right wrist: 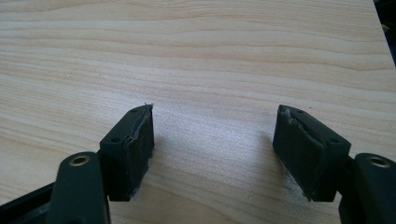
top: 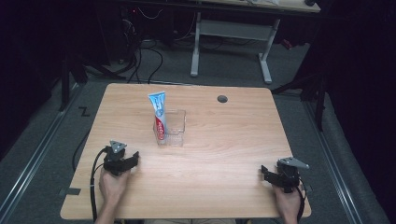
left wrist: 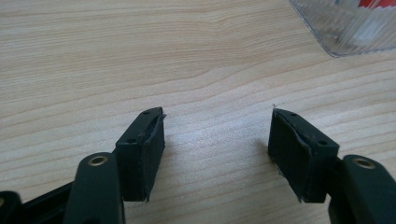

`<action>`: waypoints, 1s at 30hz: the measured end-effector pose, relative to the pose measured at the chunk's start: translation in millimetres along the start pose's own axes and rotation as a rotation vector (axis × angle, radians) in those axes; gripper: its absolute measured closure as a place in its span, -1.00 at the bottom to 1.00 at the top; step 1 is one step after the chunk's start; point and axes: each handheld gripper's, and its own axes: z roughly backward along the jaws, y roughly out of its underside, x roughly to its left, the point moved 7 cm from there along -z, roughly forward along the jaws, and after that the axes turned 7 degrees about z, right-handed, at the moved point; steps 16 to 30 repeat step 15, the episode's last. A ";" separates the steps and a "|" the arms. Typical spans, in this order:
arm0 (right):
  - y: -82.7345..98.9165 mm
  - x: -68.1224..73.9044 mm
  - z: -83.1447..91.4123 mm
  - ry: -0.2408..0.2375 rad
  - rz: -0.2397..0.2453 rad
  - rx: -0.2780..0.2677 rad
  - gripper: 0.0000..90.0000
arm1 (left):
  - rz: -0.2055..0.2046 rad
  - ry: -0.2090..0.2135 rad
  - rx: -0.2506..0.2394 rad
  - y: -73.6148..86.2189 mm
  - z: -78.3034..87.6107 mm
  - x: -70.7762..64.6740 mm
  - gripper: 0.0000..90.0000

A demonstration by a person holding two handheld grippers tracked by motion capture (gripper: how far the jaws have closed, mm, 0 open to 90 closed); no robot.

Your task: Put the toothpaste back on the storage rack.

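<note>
1. Near the front left of the table (top: 224,154), your left gripper (top: 122,161) rests low over the wood with its jaws spread wide and nothing between them; the left gripper view shows bare grain in the gap.
2. Your right gripper (top: 276,175) sits near the front right corner, jaws equally wide apart and empty, with bare tabletop ahead of it in the right gripper view.
3. Ahead of the left gripper and a little to its right stands the clear plastic box (top: 171,128); a corner of it (left wrist: 345,28) shows at the upper right of the left gripper view, near but not touching the jaws.
4. The toothpaste tube (top: 159,115) stands upright in the left end of that box, cap end down, leaning slightly, its crimped end above the rim.
5. The box lies well apart from the right gripper, forward and far to its left.
6. Judging by this layout, the tube looks placed already and both grippers are clear of it; if the job is to take it out instead, nothing is begun, and the left gripper has the shorter reach.
</note>
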 end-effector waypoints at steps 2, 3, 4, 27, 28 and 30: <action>0.0 0.0 0.0 0.000 0.000 0.000 -0.35 | 0.000 -0.001 0.000 0.0 0.0 0.0 -0.20; 0.0 0.0 0.0 0.000 0.000 0.000 -0.35 | 0.000 -0.001 0.000 0.0 0.0 -0.1 -0.20; 0.0 -0.1 0.0 0.000 0.001 0.000 -0.35 | -0.001 -0.002 0.000 0.0 0.0 -0.1 -0.21; -0.1 0.0 -0.2 -0.001 -0.001 -0.003 -0.35 | -0.002 -0.002 0.002 0.2 0.0 0.0 -0.23; -0.1 0.0 -0.2 -0.001 -0.001 -0.003 -0.35 | -0.002 -0.002 0.002 0.2 0.0 0.0 -0.23; -0.1 0.0 -0.2 -0.001 -0.001 -0.003 -0.35 | -0.002 -0.002 0.002 0.2 0.0 0.0 -0.23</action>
